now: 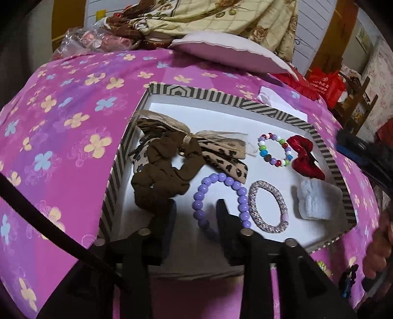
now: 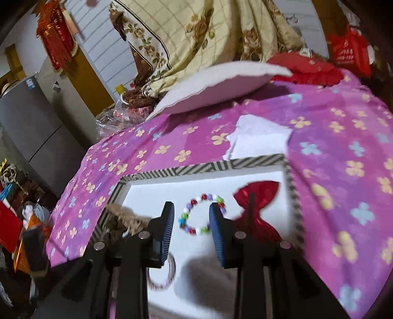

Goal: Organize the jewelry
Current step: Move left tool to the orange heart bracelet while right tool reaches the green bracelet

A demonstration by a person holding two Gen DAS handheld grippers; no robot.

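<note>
A shallow striped box (image 1: pixel 245 101) with a white floor lies on the pink flowered cloth. In it lie a brown scrunchie (image 1: pixel 159 176), a leopard ribbon bow (image 1: pixel 221 154), a lilac bead bracelet (image 1: pixel 221 198), a woven pink hair tie (image 1: pixel 267 206), a multicolour bead bracelet (image 1: pixel 275 149), a red bow (image 1: pixel 304 157) and a pale blue fluffy tie (image 1: pixel 316 201). My left gripper (image 1: pixel 196 211) is open over the lilac bracelet, its right finger inside the loop. My right gripper (image 2: pixel 191 218) is open above the multicolour bracelet (image 2: pixel 201 213), beside the red bow (image 2: pixel 258 203) and the box rim (image 2: pixel 203 169).
A white cushion (image 1: pixel 228 54) and a yellow flowered blanket (image 1: pixel 221 17) lie at the back of the bed. White paper (image 2: pixel 260 137) lies behind the box. Small loose items (image 1: pixel 348 277) sit on the cloth at the right. Red bags (image 1: pixel 326 81) stand beyond the bed.
</note>
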